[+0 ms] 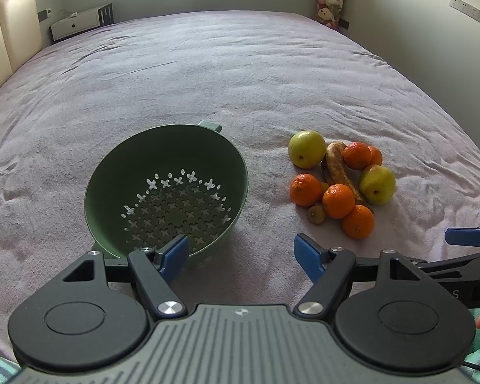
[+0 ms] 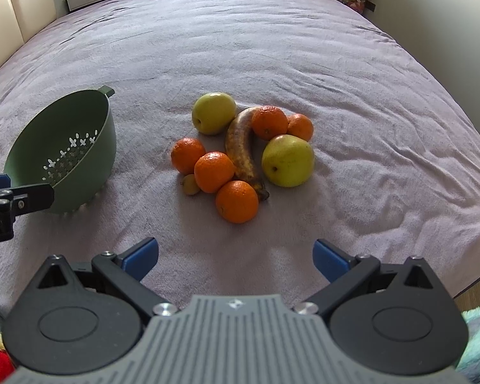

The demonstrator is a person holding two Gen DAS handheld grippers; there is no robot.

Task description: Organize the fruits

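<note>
- Currently both tongs, left tongs and right tongs, gape released above the bed.
- Green colander sits empty, tilted.
- Fruit pile lies apart from it.

From the right gripper, spread wide and empty, bare bed runs clear to the fruit pile at 12 o'clock. The green colander sits at 10 o'clock, an open strip of blanket between it and the fruit. Beyond the pile, and at 2 o'clock, the blanket lies free. The left gripper, also spread, has the colander just ahead at 11 o'clock.
</note>
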